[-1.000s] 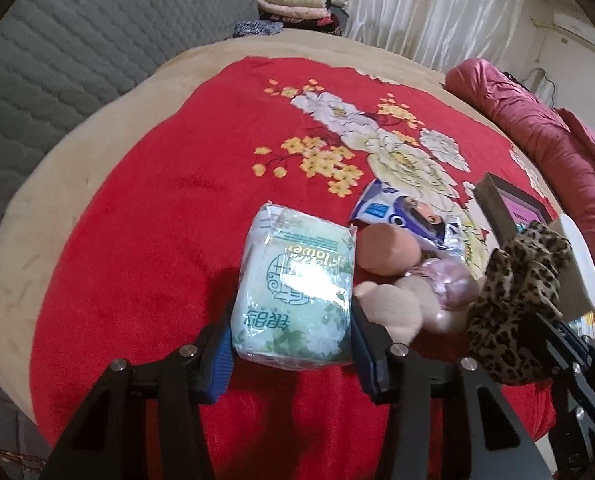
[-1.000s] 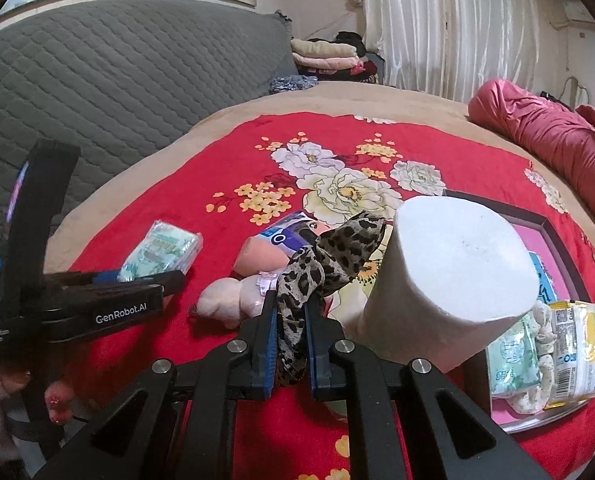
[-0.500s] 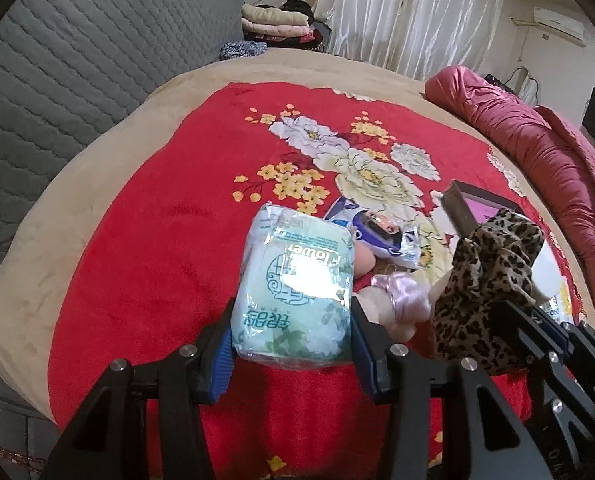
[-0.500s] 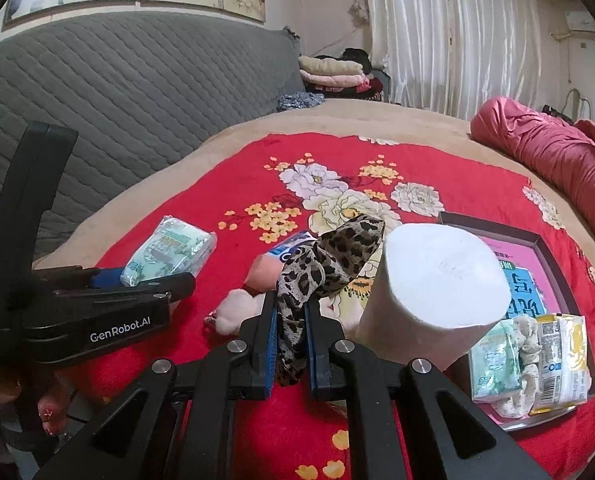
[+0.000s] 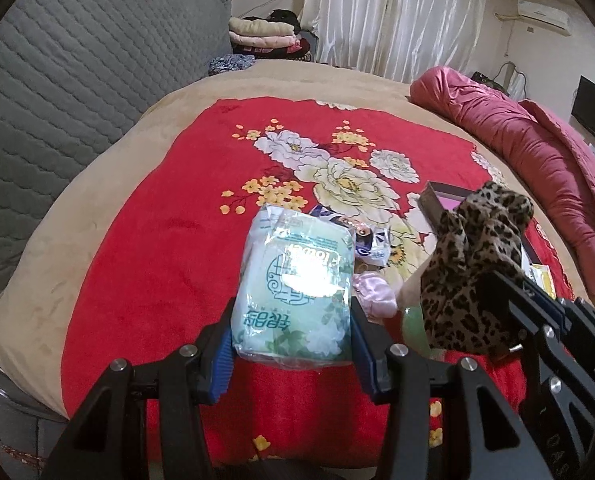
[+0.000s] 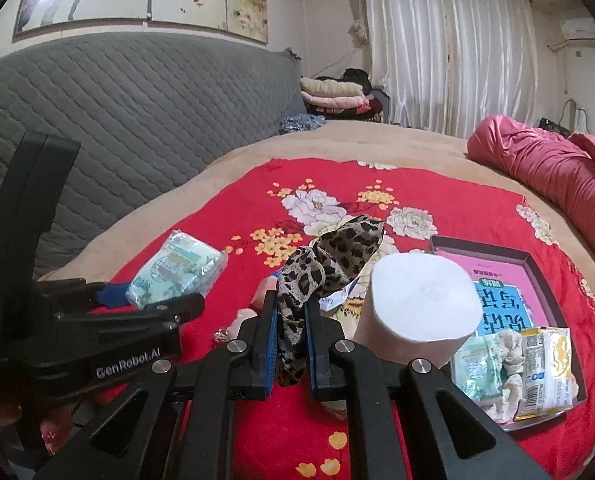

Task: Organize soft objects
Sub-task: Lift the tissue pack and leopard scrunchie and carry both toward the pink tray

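Note:
My left gripper (image 5: 293, 312) is shut on a pale green tissue pack (image 5: 297, 284), held above the red flowered blanket (image 5: 145, 248). The right wrist view shows the same tissue pack (image 6: 175, 274) at the left. My right gripper (image 6: 291, 314) is shut on a leopard-print scrunchie (image 6: 325, 256), which hangs limp between the blue pads. That scrunchie (image 5: 473, 264) also shows at the right of the left wrist view. Below, on the blanket, lie a pink satin scrunchie (image 5: 375, 294) and a blue-and-white packet (image 5: 371, 238), both partly hidden.
A white paper roll (image 6: 417, 312) stands by a dark tray (image 6: 537, 264) that holds a pink card, small packets and a cream scrunchie. A rolled pink quilt (image 6: 553, 176) lies at the right, a grey quilted headboard (image 6: 137, 108) at the left, folded clothes (image 6: 333, 96) behind.
Both grippers have risen with their loads; the blanket and the items on it look farther below. The peach sponges under the tissue pack have slipped out of sight.

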